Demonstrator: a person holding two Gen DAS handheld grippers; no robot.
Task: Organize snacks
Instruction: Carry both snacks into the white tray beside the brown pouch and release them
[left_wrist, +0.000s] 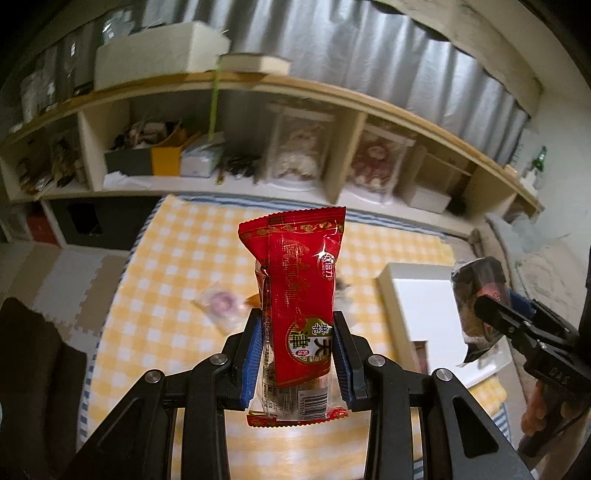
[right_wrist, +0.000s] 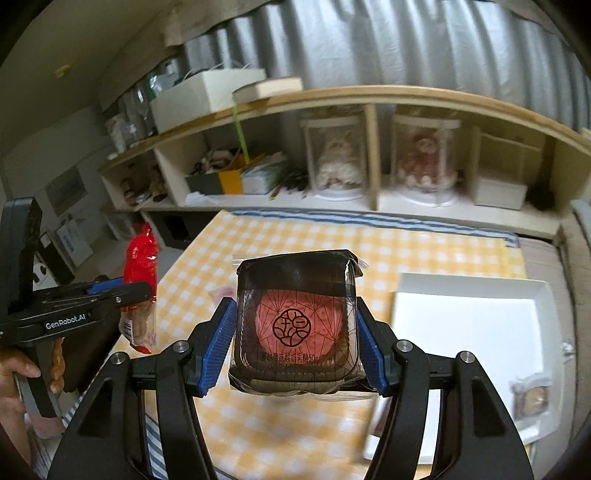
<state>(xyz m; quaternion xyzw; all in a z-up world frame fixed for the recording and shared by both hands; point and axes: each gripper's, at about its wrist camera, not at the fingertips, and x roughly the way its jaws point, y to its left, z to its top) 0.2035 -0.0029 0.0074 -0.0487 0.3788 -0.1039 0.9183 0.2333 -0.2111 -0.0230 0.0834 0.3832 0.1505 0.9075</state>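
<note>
A long wooden shelf unit runs along the far side, in front of grey pleated curtains. Its compartments hold two clear display cases with dolls, one white and one red, plus a yellow box among clutter. A white box and a book lie on top.

Below spreads the yellow-and-white checked tablecloth, with blue stripes at its far edge. A white tray sits toward the cloth's right edge; a small wrapped snack lies in the tray's near right corner. In the left wrist view a small clear packet with a pink ring lies on the cloth toward the left, blurred.

The left gripper is closed on a red snack packet, held upright above the cloth; its wrapper bears Chinese characters, including "天津", and a barcode at the bottom. In the right wrist view the tool's side reads "GenRobot.AI".

The right gripper is clamped on a black plastic-wrapped pastry box, its blue pads pressing both sides. Its window shows a pink round cake under a circular logo and a line of Chinese text ending "50g". It hangs above the cloth, left of the tray.
</note>
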